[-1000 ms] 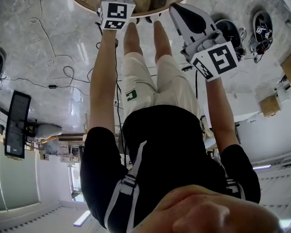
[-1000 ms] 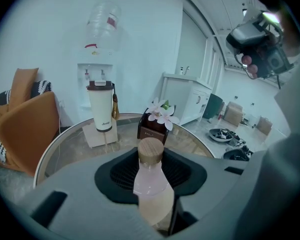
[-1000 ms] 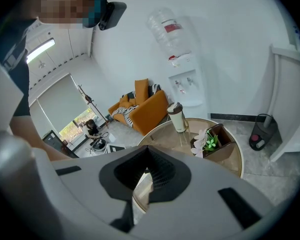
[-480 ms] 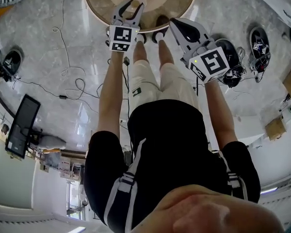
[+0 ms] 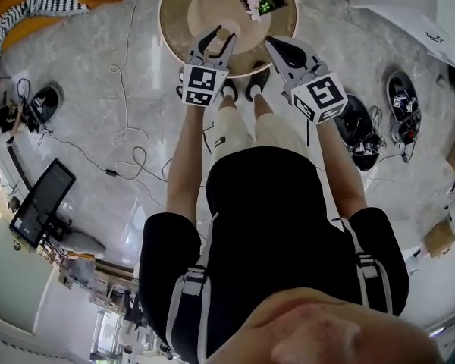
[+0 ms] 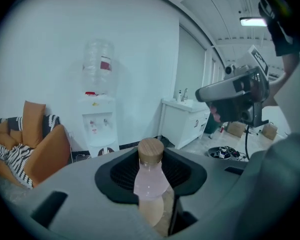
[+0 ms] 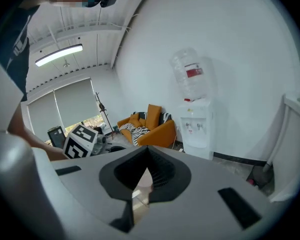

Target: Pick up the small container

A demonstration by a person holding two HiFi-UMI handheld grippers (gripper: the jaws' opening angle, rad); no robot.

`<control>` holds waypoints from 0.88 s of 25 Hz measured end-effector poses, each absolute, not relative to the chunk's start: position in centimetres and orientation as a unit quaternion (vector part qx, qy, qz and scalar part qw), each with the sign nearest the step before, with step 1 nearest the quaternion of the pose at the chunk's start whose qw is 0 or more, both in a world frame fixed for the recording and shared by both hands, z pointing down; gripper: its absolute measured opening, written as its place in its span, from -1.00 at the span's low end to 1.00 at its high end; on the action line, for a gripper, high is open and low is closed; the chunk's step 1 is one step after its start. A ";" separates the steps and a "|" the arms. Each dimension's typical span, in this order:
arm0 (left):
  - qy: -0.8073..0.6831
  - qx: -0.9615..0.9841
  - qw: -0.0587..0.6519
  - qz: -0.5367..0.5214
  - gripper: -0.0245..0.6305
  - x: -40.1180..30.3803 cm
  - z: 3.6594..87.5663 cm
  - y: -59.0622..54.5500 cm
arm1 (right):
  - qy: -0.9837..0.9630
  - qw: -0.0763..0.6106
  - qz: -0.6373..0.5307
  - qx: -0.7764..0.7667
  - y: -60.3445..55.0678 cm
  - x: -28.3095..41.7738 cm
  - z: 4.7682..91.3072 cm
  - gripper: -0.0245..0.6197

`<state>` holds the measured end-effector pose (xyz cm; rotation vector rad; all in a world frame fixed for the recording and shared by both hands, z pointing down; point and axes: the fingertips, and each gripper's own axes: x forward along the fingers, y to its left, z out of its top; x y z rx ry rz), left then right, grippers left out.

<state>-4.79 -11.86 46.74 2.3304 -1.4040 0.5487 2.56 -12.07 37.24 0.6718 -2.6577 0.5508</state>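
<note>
left gripper [image 5: 221, 36] is over the near edge of the round table [image 5: 178, 25]. its jaws stand partway apart with the small container [image 6: 151, 181] upright between them, and the pads look pressed on its lower body, so i read that as a pinch. right gripper [image 5: 275, 44] hangs beside it with its jaws pressed together on nothing.

step in hand, as i judge it: grip made, lift next. can't tell whether the base is off the table.

how to do it well:
- lift straight up and keep it upright; the cap end sits above the pads, so it could tip.
- no extra squeeze. the body is smooth and rounded and could pop out of the pads.
- keep the right gripper clear of the lift.

containers:
- small container: clear bottle with a wooden cap that is on. the body looks pale pink and tan lower down. can't tell if that's contents or the table showing through.
- dark tray [image 5: 263, 1] on the far side of the table, well apart from the bottle. something green and white is in it.
- jug [image 6: 99, 61] upturned on the water cooler by the wall. it's clear and i can't make out a fill level.
</note>
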 end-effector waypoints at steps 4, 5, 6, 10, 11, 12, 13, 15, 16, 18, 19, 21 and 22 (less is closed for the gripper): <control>-0.498 0.829 0.178 0.182 -0.49 -3.7 41.3 -11.8 | -0.943 0.152 0.173 0.242 -13.5 3.6 34.2 -0.92; -0.498 0.830 0.177 0.176 -0.49 -3.5 39.9 -11.9 | -0.945 0.145 0.165 0.243 -13.9 3.8 33.3 -0.92; -0.498 0.832 0.175 0.171 -0.49 -3.3 38.5 -11.9 | -0.946 0.139 0.158 0.244 -14.1 4.1 32.3 -0.92; -0.503 0.835 0.156 0.161 -0.49 -3.1 33.7 -11.6 | -0.952 0.119 0.136 0.247 -15.0 4.5 28.9 -0.92; -0.507 0.834 0.153 0.156 -0.49 -3.3 32.5 -11.7 | -0.953 0.113 0.131 0.249 -15.3 4.5 28.0 -0.92; -0.512 0.833 0.149 0.150 -0.49 -3.5 31.4 -11.8 | -0.954 0.105 0.127 0.251 -15.7 4.5 27.1 -0.92; -0.516 0.832 0.143 0.145 -0.49 -3.7 30.3 -11.9 | -0.955 0.097 0.124 0.252 -16.0 4.5 26.2 -0.92; -0.525 0.830 0.129 0.136 -0.49 -3.9 28.0 -12.1 | -0.958 0.084 0.115 0.250 -16.5 4.6 24.4 -0.92; -0.528 0.830 0.122 0.131 -0.49 -4.0 27.0 -12.3 | -0.959 0.080 0.109 0.249 -16.8 4.7 23.6 -0.92; -0.535 0.830 0.110 0.117 -0.49 -3.9 25.0 -12.6 | -0.961 0.071 0.102 0.249 -17.4 5.0 22.1 -0.92; -0.537 0.829 0.106 0.110 -0.49 -3.9 24.0 -12.7 | -0.961 0.065 0.100 0.248 -17.7 5.1 21.4 -0.92; -0.542 0.829 0.101 0.095 -0.49 -4.1 22.2 -12.9 | -0.964 0.055 0.094 0.243 -17.9 5.1 19.8 -0.92; -0.545 0.828 0.101 0.088 -0.49 -4.3 21.4 -13.0 | -0.966 0.052 0.088 0.238 -17.9 4.9 19.0 -0.92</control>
